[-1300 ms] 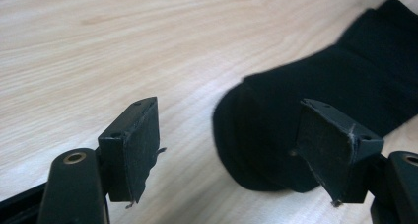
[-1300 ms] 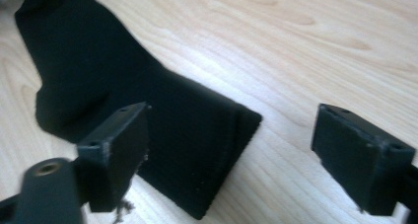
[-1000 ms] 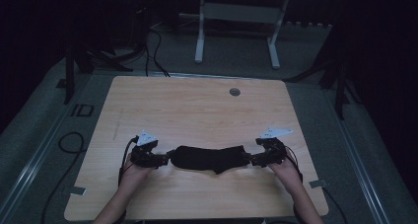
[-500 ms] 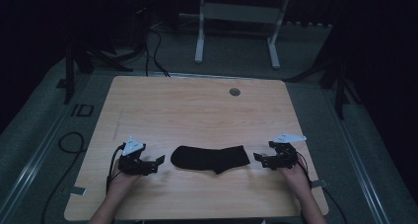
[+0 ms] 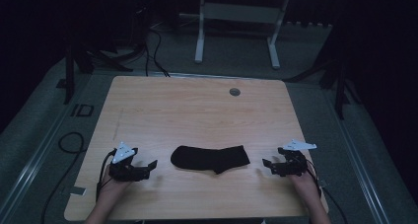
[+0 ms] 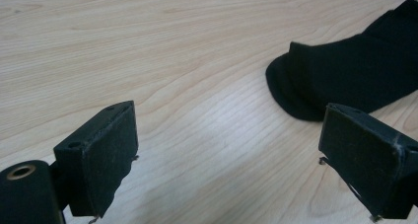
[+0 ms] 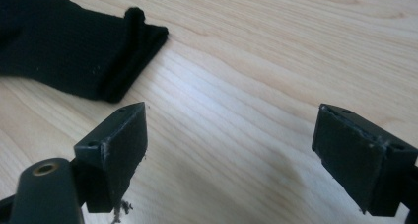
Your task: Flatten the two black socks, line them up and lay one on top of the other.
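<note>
A black sock [image 5: 209,158] lies flat on the wooden table [image 5: 197,110], toe to the left and cuff to the right. My left gripper [image 5: 150,167] rests low over the table a short way left of the toe. Its jaws have just been opening and stand wide, with bare wood between them. In the left gripper view the sock's toe [image 6: 355,76] lies ahead to the right of the left gripper [image 6: 229,155]. My right gripper [image 5: 267,166] is open to the right of the cuff. In the right gripper view the cuff [image 7: 64,51] lies ahead to the left of the right gripper [image 7: 231,150].
A round grey grommet [image 5: 234,92] sits near the table's far edge. Both hands are close to the table's front edge. Cables [image 5: 69,140] lie on the floor at the left, and a white desk frame [image 5: 236,26] stands behind the table.
Both grippers have let go of the sock's ends and drawn outward, left one to the left and right one to the right. The sock now lies alone between them.
</note>
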`<state>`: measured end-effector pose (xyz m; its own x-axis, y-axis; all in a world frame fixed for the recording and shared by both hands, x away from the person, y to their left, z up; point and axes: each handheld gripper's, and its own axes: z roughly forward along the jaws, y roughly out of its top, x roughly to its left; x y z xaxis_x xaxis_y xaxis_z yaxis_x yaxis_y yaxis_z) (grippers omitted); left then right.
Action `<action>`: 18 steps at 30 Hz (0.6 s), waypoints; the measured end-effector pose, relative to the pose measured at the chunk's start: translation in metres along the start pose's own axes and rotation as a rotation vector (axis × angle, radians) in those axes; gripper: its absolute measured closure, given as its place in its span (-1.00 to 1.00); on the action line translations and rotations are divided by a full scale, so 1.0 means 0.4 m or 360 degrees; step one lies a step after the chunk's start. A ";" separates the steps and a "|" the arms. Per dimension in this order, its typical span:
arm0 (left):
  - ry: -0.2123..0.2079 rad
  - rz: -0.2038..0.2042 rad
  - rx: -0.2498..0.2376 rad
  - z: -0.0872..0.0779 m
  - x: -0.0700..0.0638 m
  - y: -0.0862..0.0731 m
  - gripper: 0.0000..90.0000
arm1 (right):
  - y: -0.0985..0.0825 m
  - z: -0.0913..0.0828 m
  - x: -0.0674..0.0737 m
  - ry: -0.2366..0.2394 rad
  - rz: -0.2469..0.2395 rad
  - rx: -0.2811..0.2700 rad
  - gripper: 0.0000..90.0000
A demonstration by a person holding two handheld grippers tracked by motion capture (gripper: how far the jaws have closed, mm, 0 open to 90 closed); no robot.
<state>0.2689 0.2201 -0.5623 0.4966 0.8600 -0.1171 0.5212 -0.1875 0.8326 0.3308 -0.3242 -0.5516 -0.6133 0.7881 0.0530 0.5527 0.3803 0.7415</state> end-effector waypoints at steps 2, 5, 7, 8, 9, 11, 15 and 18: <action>0.0000 0.0000 0.0000 0.000 0.000 0.000 -0.81 | -0.005 -0.005 -0.002 -0.0003 0.0007 0.0001 -0.70; -0.0016 -0.0016 -0.0008 -0.020 0.005 -0.017 -0.81 | -0.022 -0.020 -0.011 -0.0006 0.0039 -0.0005 -0.70; -0.0008 -0.0015 -0.0011 -0.028 0.009 -0.024 -0.81 | -0.028 -0.027 -0.015 -0.0004 0.0055 -0.0001 -0.70; -0.0009 -0.0011 -0.0020 -0.032 0.011 -0.026 -0.81 | -0.032 -0.031 -0.015 -0.0016 0.0055 -0.0001 -0.70; 0.0000 -0.0011 -0.0018 -0.036 0.012 -0.028 -0.81 | -0.035 -0.035 -0.015 -0.0023 0.0050 0.0001 -0.70; -0.0001 -0.0013 -0.0031 -0.044 0.014 -0.033 -0.81 | -0.043 -0.042 -0.016 -0.0030 0.0054 0.0006 -0.70; 0.0025 -0.0024 -0.0030 -0.060 0.019 -0.043 -0.81 | -0.064 -0.061 -0.023 -0.0075 0.0088 -0.0028 -0.70; 0.0020 -0.0031 -0.0050 -0.070 0.023 -0.046 -0.81 | -0.078 -0.078 -0.030 -0.0098 0.0125 -0.0081 -0.70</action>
<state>0.2444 0.2447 -0.5636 0.4779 0.8692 -0.1268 0.5086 -0.1561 0.8467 0.3034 -0.3605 -0.5546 -0.5325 0.8433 0.0725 0.5676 0.2923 0.7696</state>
